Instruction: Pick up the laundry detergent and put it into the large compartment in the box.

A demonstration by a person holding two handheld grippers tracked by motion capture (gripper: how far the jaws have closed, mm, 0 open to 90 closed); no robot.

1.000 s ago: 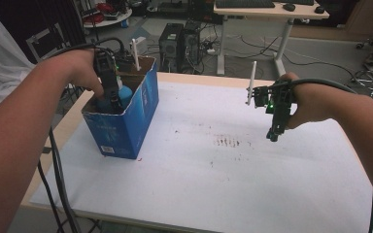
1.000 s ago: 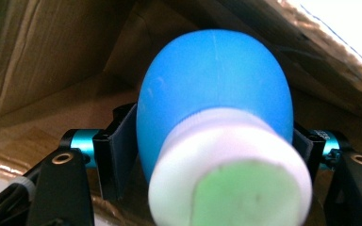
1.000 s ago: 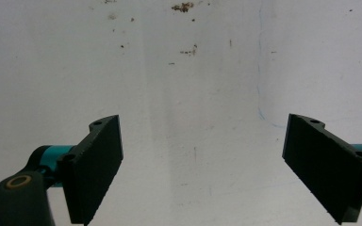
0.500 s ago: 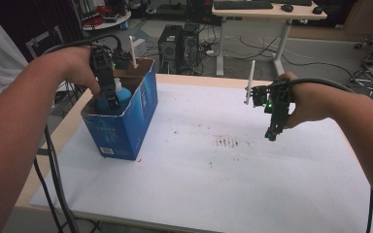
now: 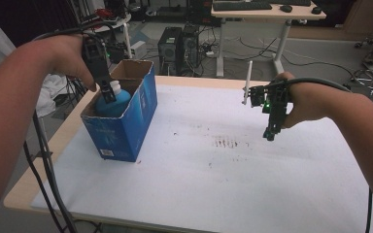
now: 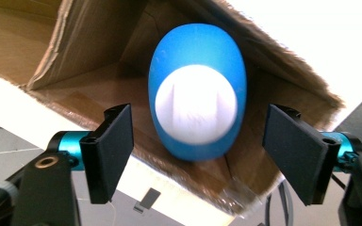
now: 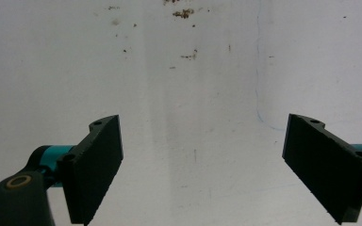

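Blue bottle [image 6: 195,94] upright in cardboard box [image 5: 141,104] | left gripper [image 6: 198,141] jaws spread above its cap, not touching | right gripper [image 7: 217,160] spread, empty over white table [image 5: 213,184]

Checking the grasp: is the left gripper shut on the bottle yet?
Open: the left gripper flanks the bottle, gaps both sides.

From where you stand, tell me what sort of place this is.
Probably an office or lab workspace. Beyond the white table stand desktop computer towers on the floor amid tangled cables, and a desk carrying a keyboard and mouse.
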